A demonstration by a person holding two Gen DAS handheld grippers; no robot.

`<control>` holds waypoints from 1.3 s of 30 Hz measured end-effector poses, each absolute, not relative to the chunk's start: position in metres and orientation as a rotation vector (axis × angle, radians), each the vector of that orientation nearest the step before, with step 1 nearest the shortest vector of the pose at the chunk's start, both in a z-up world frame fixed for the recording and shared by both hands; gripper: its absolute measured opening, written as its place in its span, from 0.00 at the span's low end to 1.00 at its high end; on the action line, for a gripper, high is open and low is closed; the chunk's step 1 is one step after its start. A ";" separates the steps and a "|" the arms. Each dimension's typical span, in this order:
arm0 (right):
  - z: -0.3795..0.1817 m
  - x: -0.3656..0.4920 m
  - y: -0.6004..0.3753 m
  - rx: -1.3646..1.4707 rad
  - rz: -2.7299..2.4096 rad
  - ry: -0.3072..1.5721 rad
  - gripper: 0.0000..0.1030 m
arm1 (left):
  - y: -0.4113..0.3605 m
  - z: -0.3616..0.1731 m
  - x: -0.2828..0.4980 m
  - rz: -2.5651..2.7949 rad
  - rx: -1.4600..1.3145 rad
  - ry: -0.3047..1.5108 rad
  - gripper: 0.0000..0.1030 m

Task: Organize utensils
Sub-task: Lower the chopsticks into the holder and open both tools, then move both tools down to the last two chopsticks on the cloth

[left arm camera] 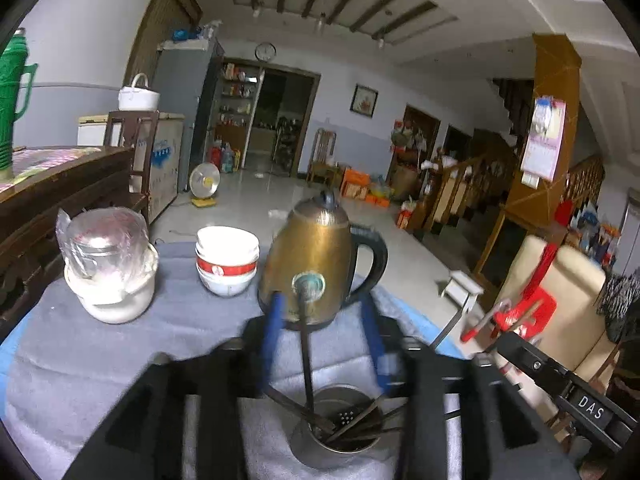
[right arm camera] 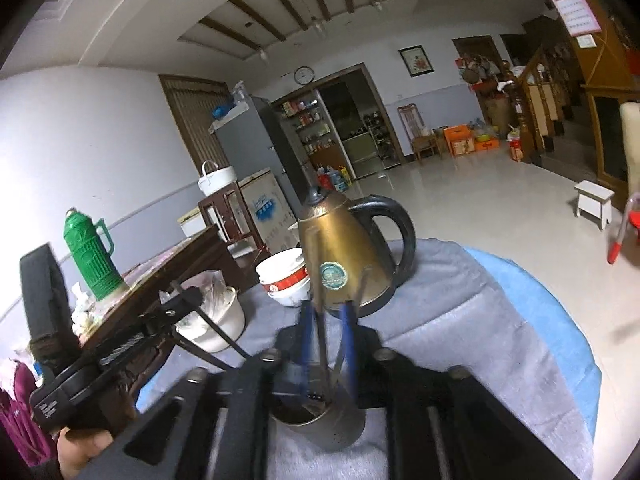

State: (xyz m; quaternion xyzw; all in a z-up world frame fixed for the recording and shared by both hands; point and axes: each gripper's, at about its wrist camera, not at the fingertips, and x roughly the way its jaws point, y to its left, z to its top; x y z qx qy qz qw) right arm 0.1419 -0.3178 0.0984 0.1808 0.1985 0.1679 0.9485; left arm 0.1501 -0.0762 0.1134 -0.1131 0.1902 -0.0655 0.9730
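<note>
Left gripper (left arm camera: 320, 304) and right gripper (right arm camera: 328, 312), both tongs spread, straddle blurred chopsticks (left arm camera: 306, 344) in the steel holder (left arm camera: 336, 424), its base hidden.

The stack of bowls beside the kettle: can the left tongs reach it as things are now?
Probably yes. The stack of bowls stands free on the grey cloth, left of the kettle. The left tongs, jaws apart, hang over the utensil holder, so they must first clear the standing utensils.

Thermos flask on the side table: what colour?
Green thermos flask, clearest in the right wrist view.
</note>
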 end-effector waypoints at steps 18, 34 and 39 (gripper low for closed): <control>0.122 0.020 -0.310 0.368 0.315 0.320 0.75 | -0.011 0.117 0.040 0.003 -0.221 0.371 0.77; 0.044 -0.010 -0.246 0.150 0.329 0.608 0.75 | -0.012 0.040 0.014 0.041 -0.168 0.665 0.77; 0.040 -0.009 -0.239 0.146 0.335 0.628 0.75 | -0.008 0.035 0.013 0.053 -0.171 0.689 0.77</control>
